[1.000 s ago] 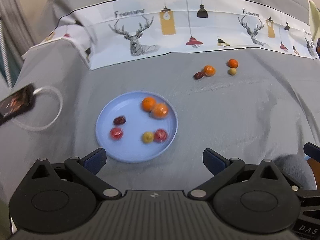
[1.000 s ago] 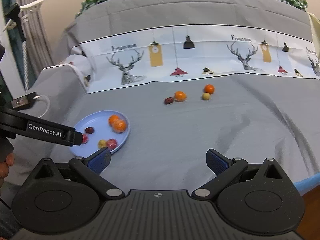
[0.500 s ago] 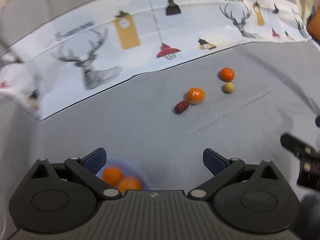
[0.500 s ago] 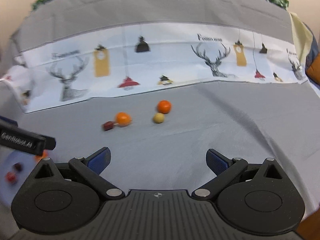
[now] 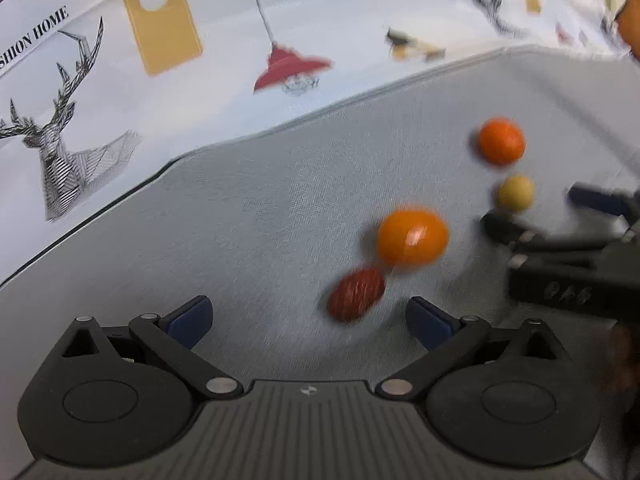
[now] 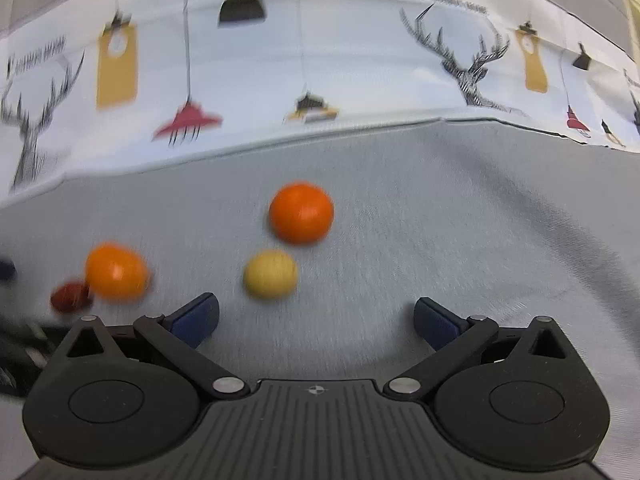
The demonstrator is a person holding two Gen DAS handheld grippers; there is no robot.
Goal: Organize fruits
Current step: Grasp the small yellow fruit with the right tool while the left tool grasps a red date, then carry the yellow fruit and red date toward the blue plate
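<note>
- Fruits: dark red oval date point(image 5: 356, 294), long axis angled up-right, just ahead of left fingers point(image 5: 188, 320); glossy orange point(image 5: 412, 236) touching it.
- Yellow ball point(image 6: 271, 274), matte orange sphere point(image 6: 301, 213): ahead of right fingers point(image 6: 434, 322).
- Both fingers spread, empty.
- Grey woven cloth point(image 6: 440, 220).

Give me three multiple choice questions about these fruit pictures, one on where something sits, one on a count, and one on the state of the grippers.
1. Where is the dark red fruit?
A. Right beside the lighter orange fruit
B. On the printed cloth band
C. Between the right gripper's fingers

2. How many loose fruits lie on the grey cloth?
A. Two
B. Four
C. Six

3. How does the left gripper stand?
A. Shut on a fruit
B. Shut, empty
C. Open, empty

Answers:
1 A, the two look to be touching.
2 B: those two, the deeper orange fruit and the yellow fruit.
3 C: fingers wide apart, like the right gripper.
</note>
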